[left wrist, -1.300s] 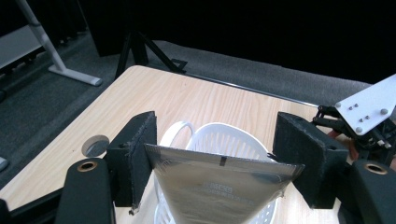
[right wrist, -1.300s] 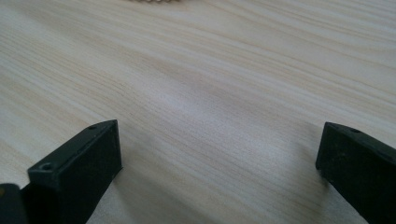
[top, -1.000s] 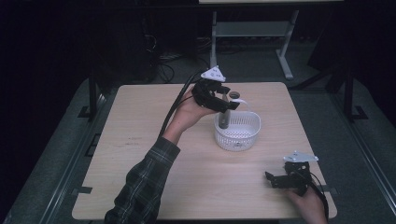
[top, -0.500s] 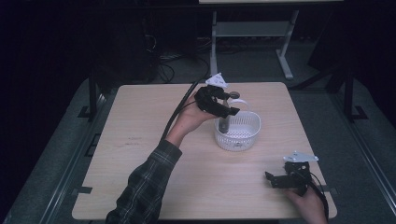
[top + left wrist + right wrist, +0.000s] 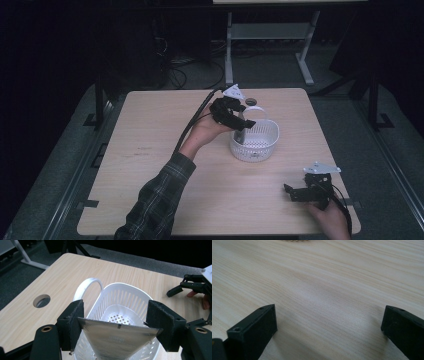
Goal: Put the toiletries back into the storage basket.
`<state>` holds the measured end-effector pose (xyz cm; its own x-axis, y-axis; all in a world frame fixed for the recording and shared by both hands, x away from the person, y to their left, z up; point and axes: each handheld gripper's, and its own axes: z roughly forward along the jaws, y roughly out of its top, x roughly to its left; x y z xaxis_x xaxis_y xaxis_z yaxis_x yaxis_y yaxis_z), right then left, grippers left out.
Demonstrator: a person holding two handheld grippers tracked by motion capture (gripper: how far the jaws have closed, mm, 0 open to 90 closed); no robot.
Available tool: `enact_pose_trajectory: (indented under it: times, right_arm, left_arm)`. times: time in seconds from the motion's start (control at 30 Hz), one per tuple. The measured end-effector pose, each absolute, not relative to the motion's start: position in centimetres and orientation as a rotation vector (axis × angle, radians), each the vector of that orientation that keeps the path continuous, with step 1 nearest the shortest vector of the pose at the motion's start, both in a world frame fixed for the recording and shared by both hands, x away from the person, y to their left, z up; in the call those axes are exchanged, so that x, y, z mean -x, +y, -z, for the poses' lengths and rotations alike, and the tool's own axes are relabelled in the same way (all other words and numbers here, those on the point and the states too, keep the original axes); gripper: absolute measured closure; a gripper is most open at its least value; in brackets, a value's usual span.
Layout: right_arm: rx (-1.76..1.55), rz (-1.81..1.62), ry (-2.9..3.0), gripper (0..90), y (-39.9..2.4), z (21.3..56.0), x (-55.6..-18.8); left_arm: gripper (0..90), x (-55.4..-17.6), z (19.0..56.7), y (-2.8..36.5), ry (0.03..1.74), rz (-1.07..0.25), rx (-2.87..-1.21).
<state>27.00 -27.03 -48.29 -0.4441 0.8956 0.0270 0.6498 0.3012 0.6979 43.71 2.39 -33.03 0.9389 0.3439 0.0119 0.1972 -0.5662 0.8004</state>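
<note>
Silver pouch (image 5: 117,338), clamped between the left gripper's (image 5: 115,325) jaws, hangs partly inside the white slotted basket (image 5: 130,300); right gripper (image 5: 329,322) rests, jaws apart, holding nothing.

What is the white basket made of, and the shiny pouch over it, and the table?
The basket looks like glossy white plastic: thin moulded slats, round holes in its floor, one smooth loop handle. The pouch, held in the left tool, looks like metallic foil or foil-coated plastic; it gleams silver-grey with a flat sealed edge. The table shows pale wood grain, possibly a laminate.
</note>
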Motion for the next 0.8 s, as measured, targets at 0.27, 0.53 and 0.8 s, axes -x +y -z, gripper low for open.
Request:
enact_pose_trajectory:
  times: [0.27, 0.53, 0.8]
  right_arm:
    - [-1.390, -0.919, 2.207, 0.0, -27.0, 48.3, -27.0]
    - [-1.388, -0.919, 2.208, 0.0, -27.0, 48.3, -27.0]
    - [-1.388, -0.918, 2.207, 0.0, -27.0, 48.3, -27.0]
  left_arm:
    - [30.2, -43.9, 34.0, 2.3, 0.395, -0.197, -2.205]
    - [30.2, -44.0, 34.9, 2.2, 0.409, -0.196, -2.227]
    - [30.1, -44.0, 35.4, 2.1, 0.410, -0.192, -2.241]
